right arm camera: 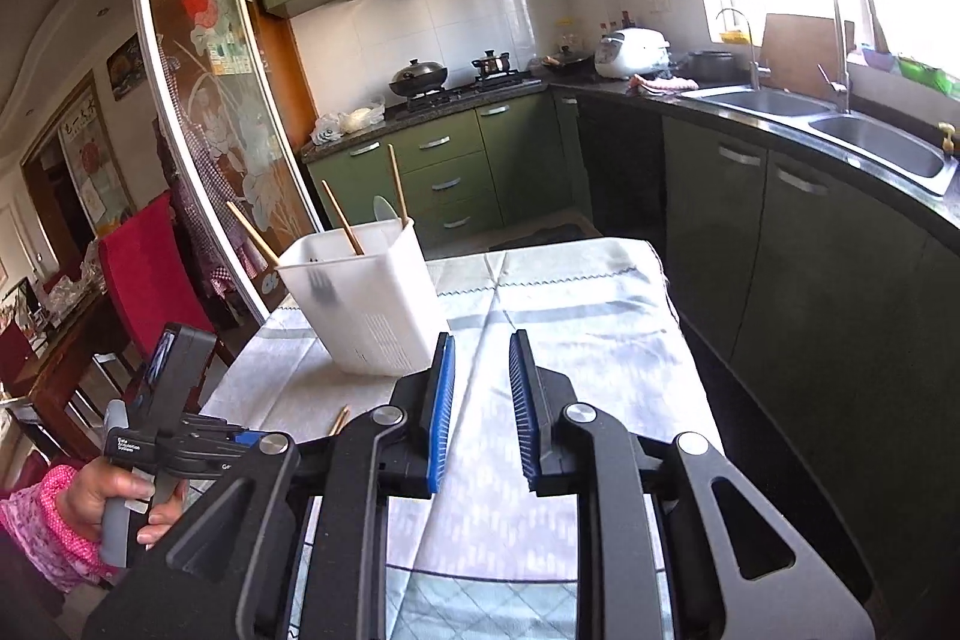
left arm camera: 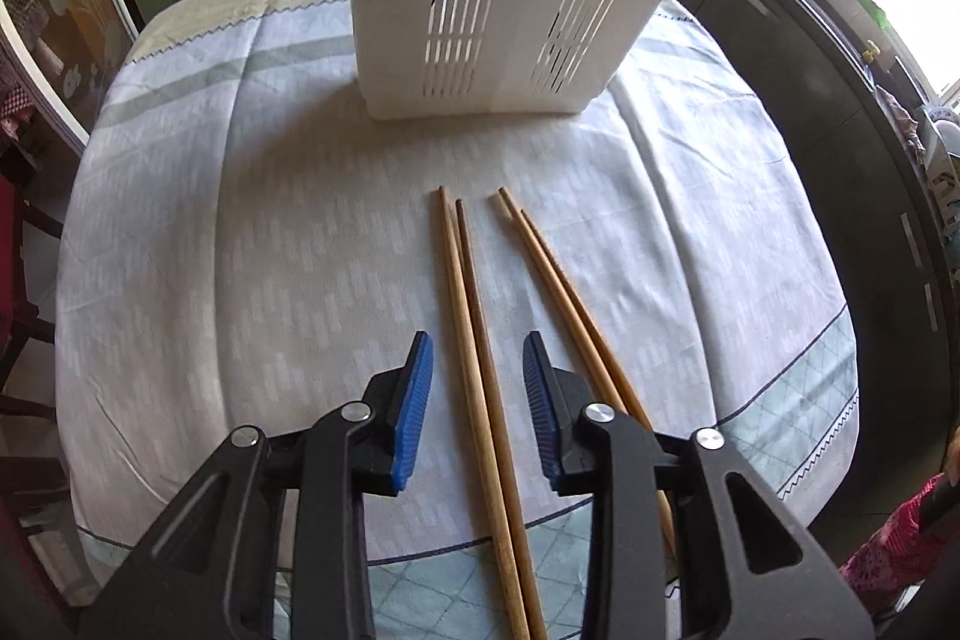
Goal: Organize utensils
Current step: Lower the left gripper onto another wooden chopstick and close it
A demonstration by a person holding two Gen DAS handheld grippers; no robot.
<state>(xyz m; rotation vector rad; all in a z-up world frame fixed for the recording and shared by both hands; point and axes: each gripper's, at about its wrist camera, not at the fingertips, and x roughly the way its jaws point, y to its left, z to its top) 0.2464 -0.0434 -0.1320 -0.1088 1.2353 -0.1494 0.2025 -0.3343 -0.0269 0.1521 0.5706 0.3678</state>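
In the left wrist view several wooden chopsticks lie on the tablecloth in two pairs. My left gripper [left arm camera: 477, 358] is open, its blue pads on either side of the left pair [left arm camera: 465, 292]. The right pair [left arm camera: 552, 268] runs under the right finger. A white slotted utensil holder [left arm camera: 516, 10] stands beyond them. In the right wrist view my right gripper [right arm camera: 480, 358] is open and empty above the table. The holder [right arm camera: 366, 298] is to its left with three chopsticks [right arm camera: 345, 220] and a pale spoon [right arm camera: 384, 208] standing in it. A chopstick tip [right arm camera: 339, 419] shows on the cloth.
The table [right arm camera: 576, 316] has a pale patterned cloth. A red chair [right arm camera: 150, 274] stands at its left. Green cabinets, a stove and a sink [right arm camera: 840, 124] line the kitchen behind and to the right. The left hand and its gripper body [right arm camera: 162, 418] show at lower left.
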